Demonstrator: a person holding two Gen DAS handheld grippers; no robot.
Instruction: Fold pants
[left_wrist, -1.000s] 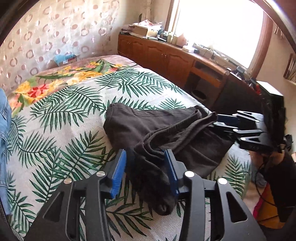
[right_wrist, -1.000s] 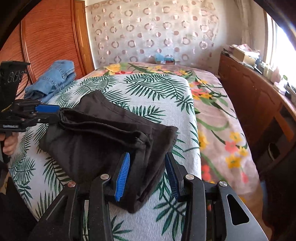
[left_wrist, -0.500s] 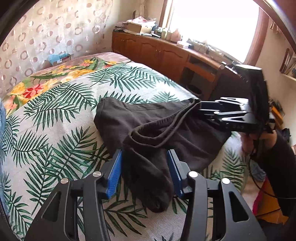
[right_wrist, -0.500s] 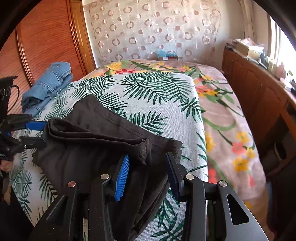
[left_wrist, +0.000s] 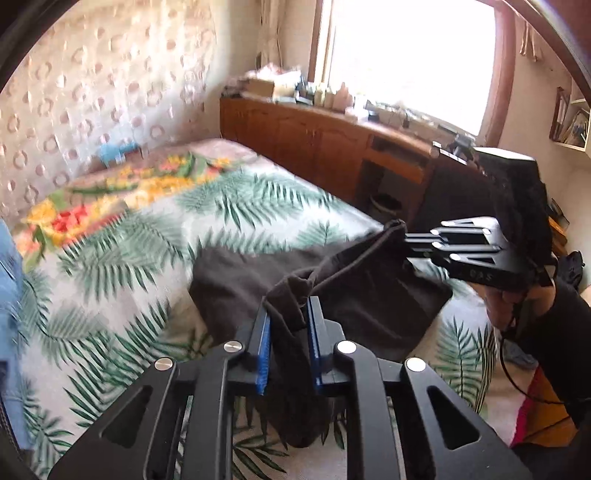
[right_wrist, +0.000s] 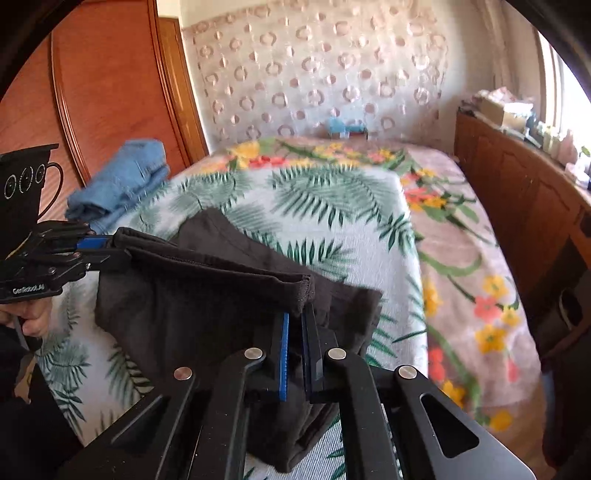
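While both grippers grip the same garment, the dark pants (left_wrist: 354, 295) lie partly folded on the bed (left_wrist: 155, 258), near its foot end, over the palm-leaf sheet (right_wrist: 332, 206). Left gripper (left_wrist: 288, 314): its jaws have just been closing, and the blue pads now pinch a bunched fold of the pants at one corner of the upper edge; cloth hangs down between the fingers. Right gripper (right_wrist: 295, 321): its jaws have just been closing as well, and they stand almost together, clamped on a thin hem at the other corner of that edge. Between the two grips the edge of the pants is drawn into a raised band above the bed, while the lower layers rest on the sheet. In the left wrist view the right gripper (left_wrist: 410, 240) appears at the right, held by a hand (left_wrist: 517, 306) in a dark sleeve. In the right wrist view the left gripper (right_wrist: 107, 247) appears at the left, likewise biting the cloth. Folded blue jeans (right_wrist: 122, 181) lie on the far left side of the bed, well apart from the pants. A wooden cabinet (left_wrist: 314, 144) runs beside the bed, under the window (left_wrist: 410, 55).
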